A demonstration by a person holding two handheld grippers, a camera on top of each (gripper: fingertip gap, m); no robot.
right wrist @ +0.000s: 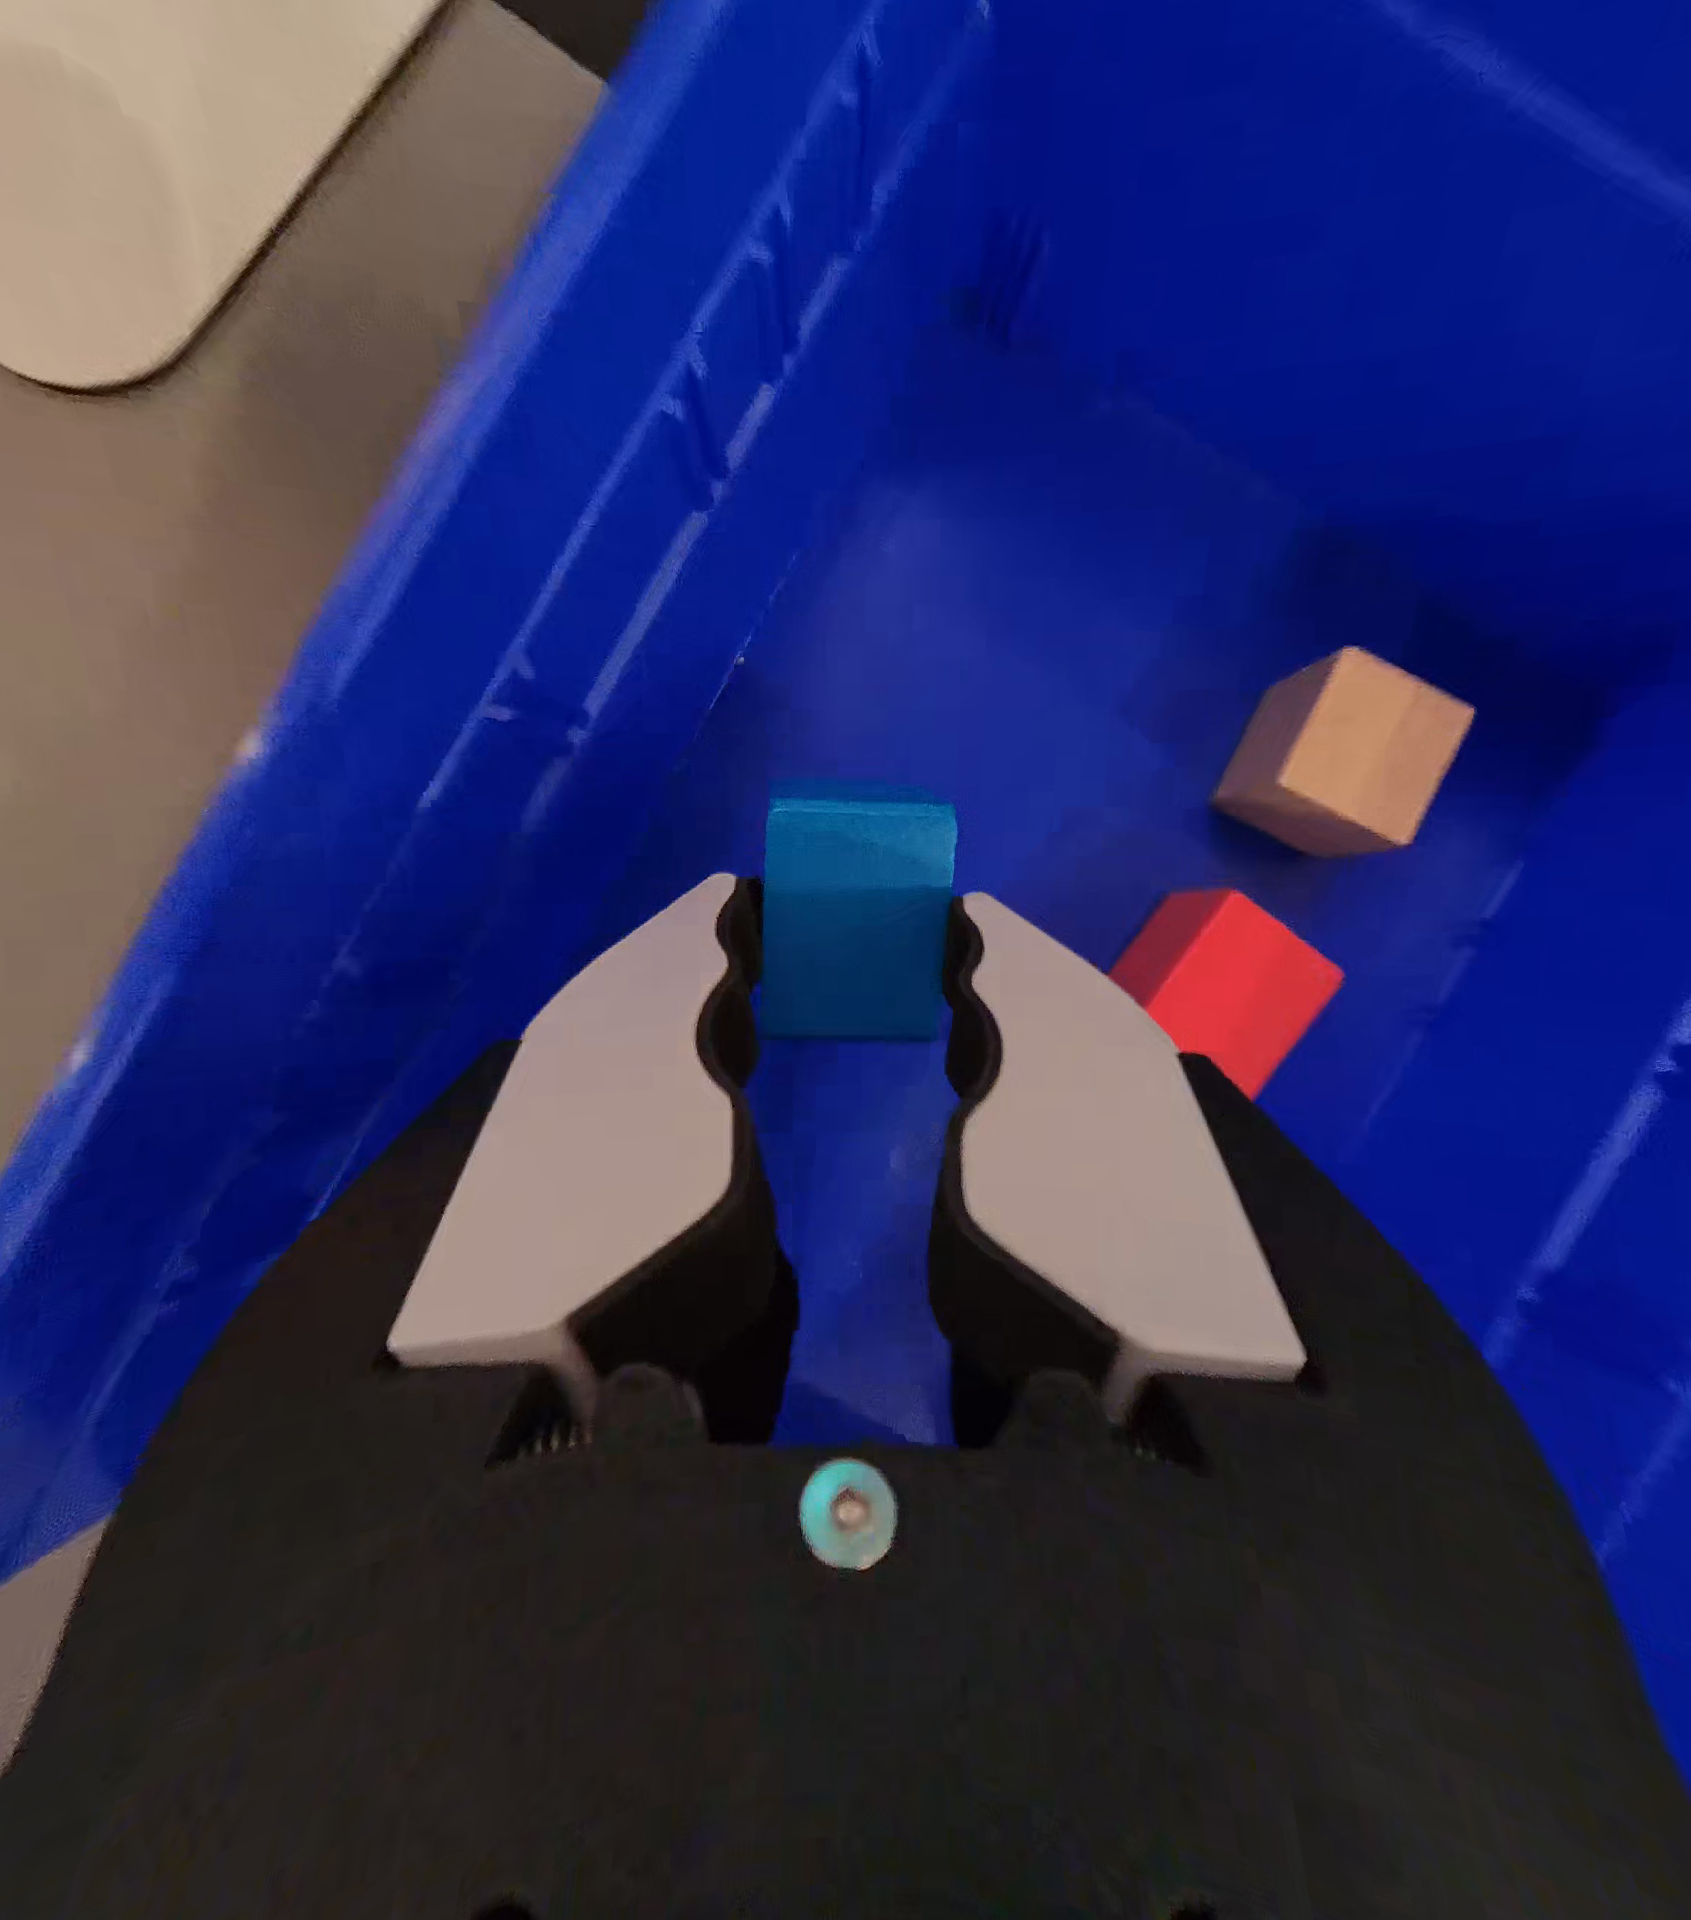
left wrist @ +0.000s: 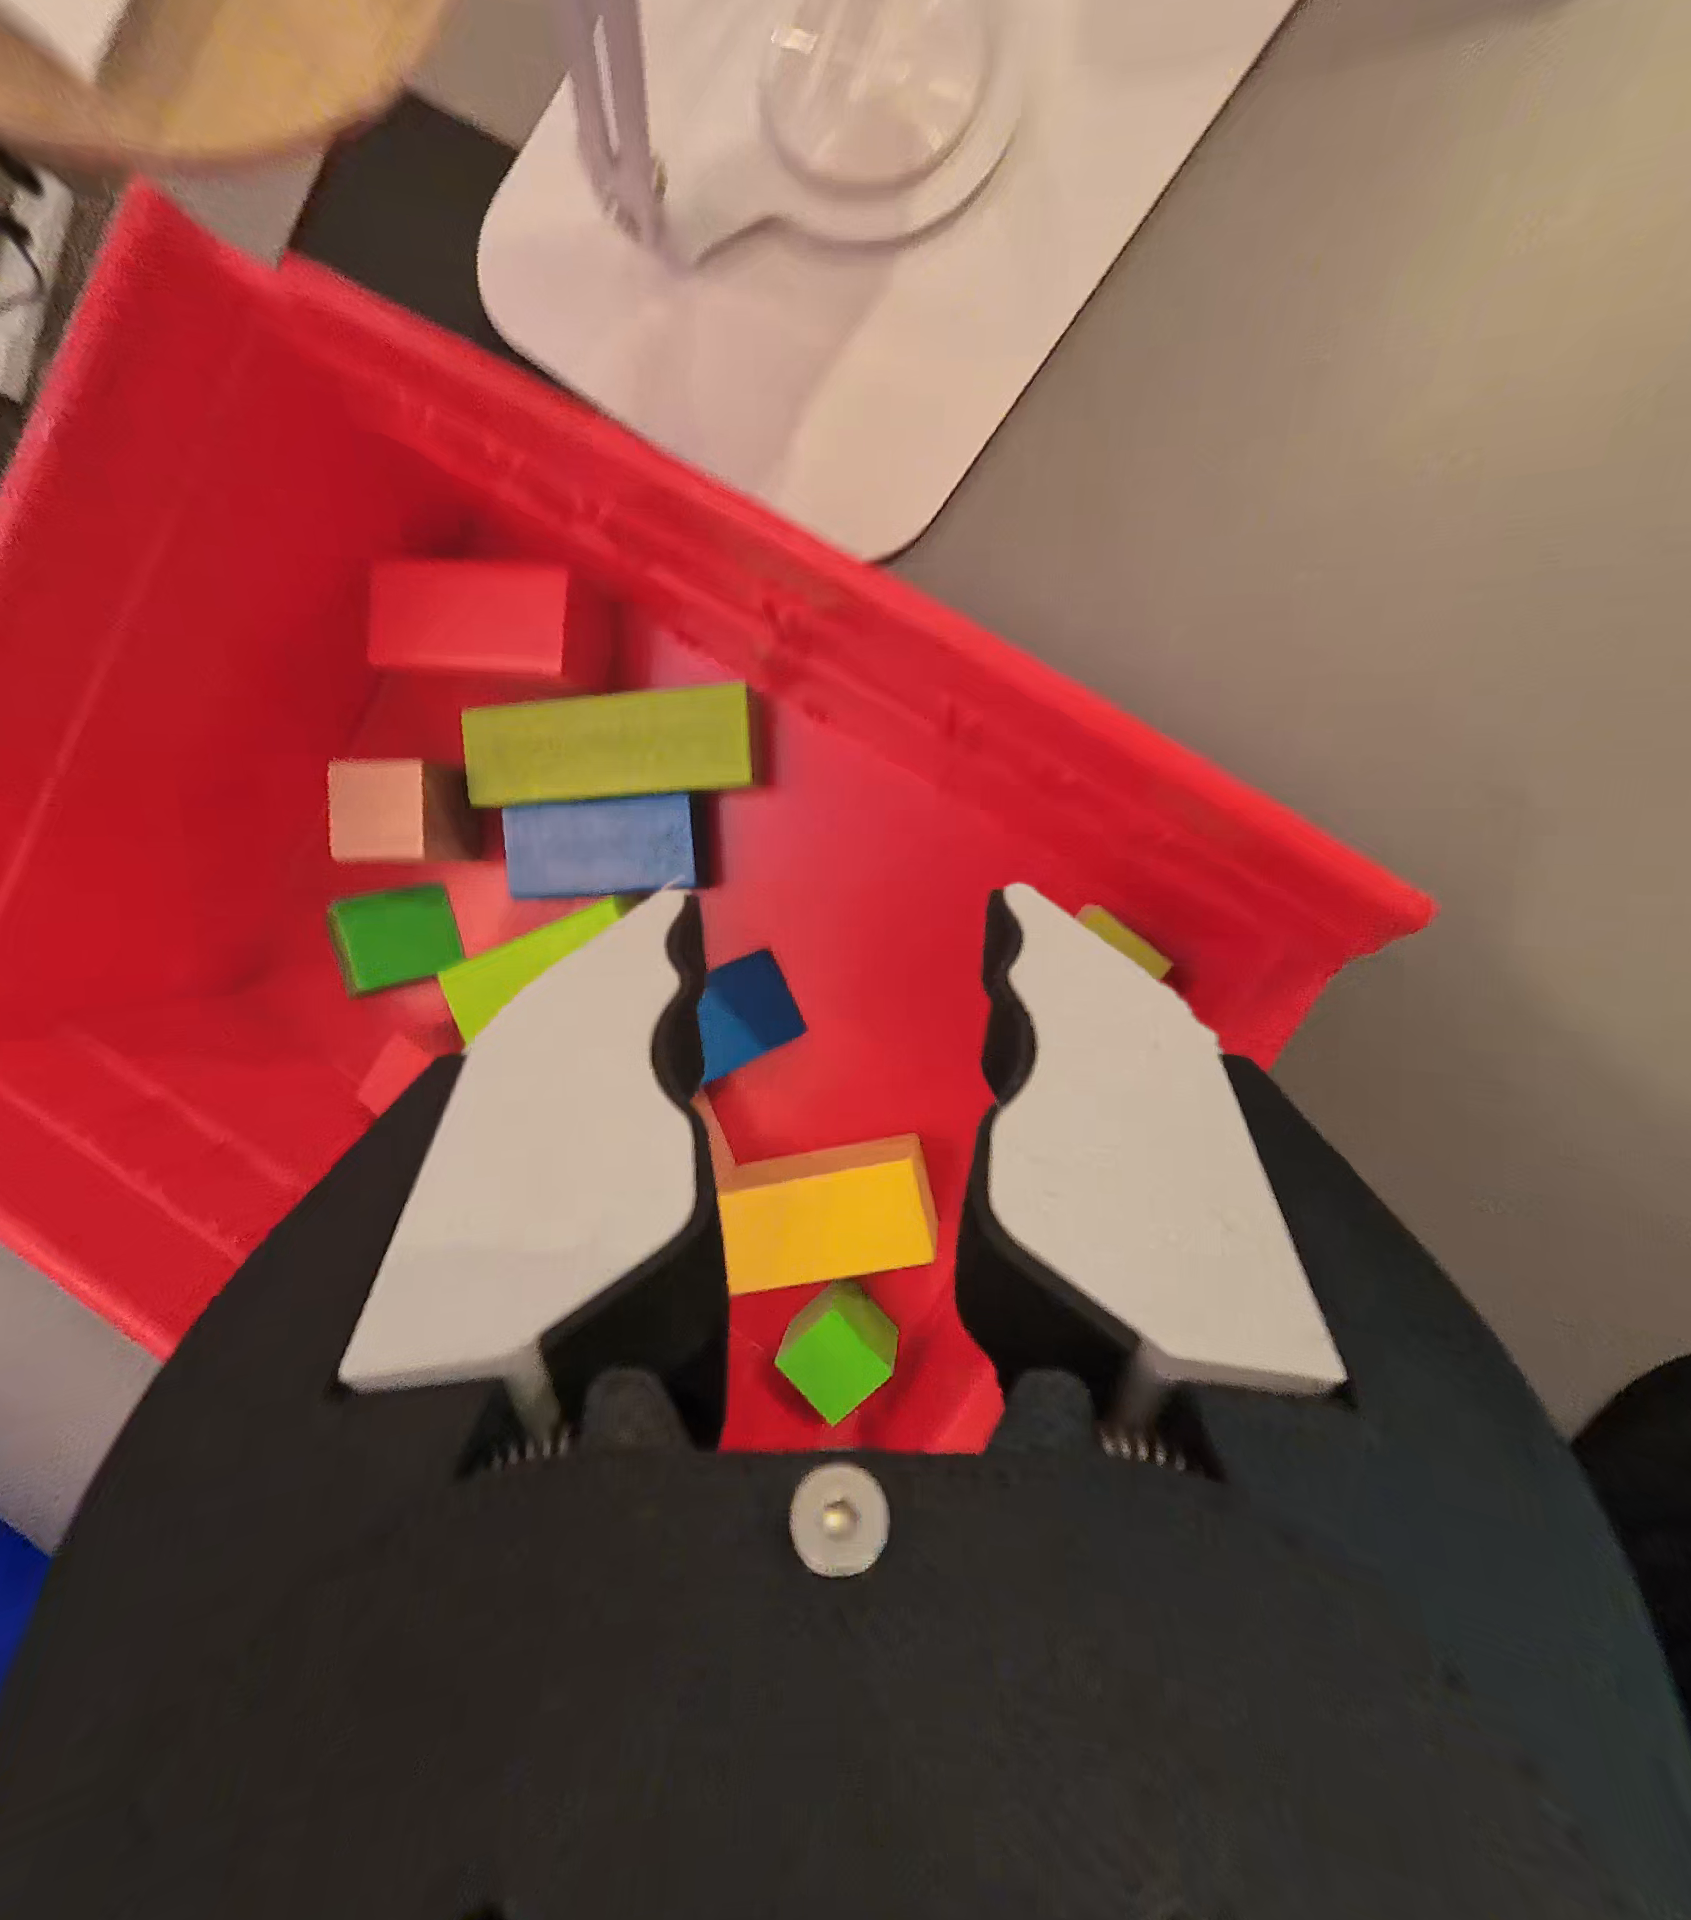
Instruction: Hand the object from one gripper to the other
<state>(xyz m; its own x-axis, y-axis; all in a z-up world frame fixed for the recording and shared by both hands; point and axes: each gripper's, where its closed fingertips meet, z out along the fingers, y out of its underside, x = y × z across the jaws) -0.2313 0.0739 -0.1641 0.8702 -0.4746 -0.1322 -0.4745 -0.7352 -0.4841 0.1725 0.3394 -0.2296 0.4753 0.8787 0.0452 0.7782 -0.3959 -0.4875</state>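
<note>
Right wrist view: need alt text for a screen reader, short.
The right tool grips a teal-blue block between both fingertips, held over the inside of a blue bin. On the bin floor to the right lie a tan cube and a red block; grey tabletop shows at left.

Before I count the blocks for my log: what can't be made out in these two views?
- Left wrist view: the left claw, open, covers part of the lime block, dark blue cube and a yellow block in the red bin.
- Right wrist view: the right claw, shut on the teal block, hides the end of the red block.
- Neither view shows the other claw.
</note>
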